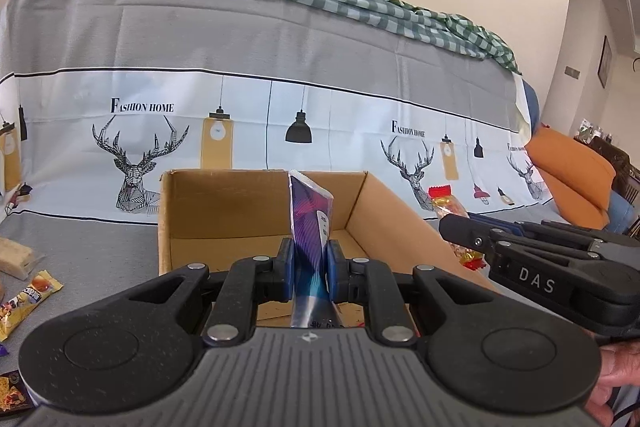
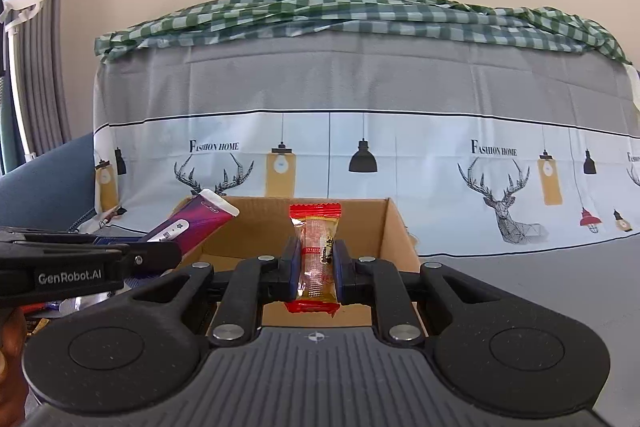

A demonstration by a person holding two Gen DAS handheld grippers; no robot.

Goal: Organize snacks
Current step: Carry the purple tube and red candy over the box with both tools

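Observation:
An open cardboard box (image 1: pixel 256 203) stands on the grey cloth before both grippers; its inside looks bare. My left gripper (image 1: pixel 311 269) is shut on a purple and blue snack packet (image 1: pixel 310 227), held upright over the box's near edge. My right gripper (image 2: pixel 316 267) is shut on a clear snack bar with red ends (image 2: pixel 317 251), also above the box (image 2: pixel 360 223). The left wrist view has the right gripper (image 1: pixel 460 227) coming in from the right with the red-ended bar (image 1: pixel 444 201). From the right wrist view, the left gripper (image 2: pixel 160 255) and purple packet (image 2: pixel 192 223) enter from the left.
Loose snacks lie on the cloth at the left: a pale packet (image 1: pixel 16 257), a yellow wrapper (image 1: pixel 30 297) and a dark packet (image 1: pixel 14 391). A cloth-draped sofa back (image 1: pixel 280 39) rises behind the box. An orange cushion (image 1: pixel 572 171) sits far right. A hand (image 1: pixel 616 383) grips the right tool.

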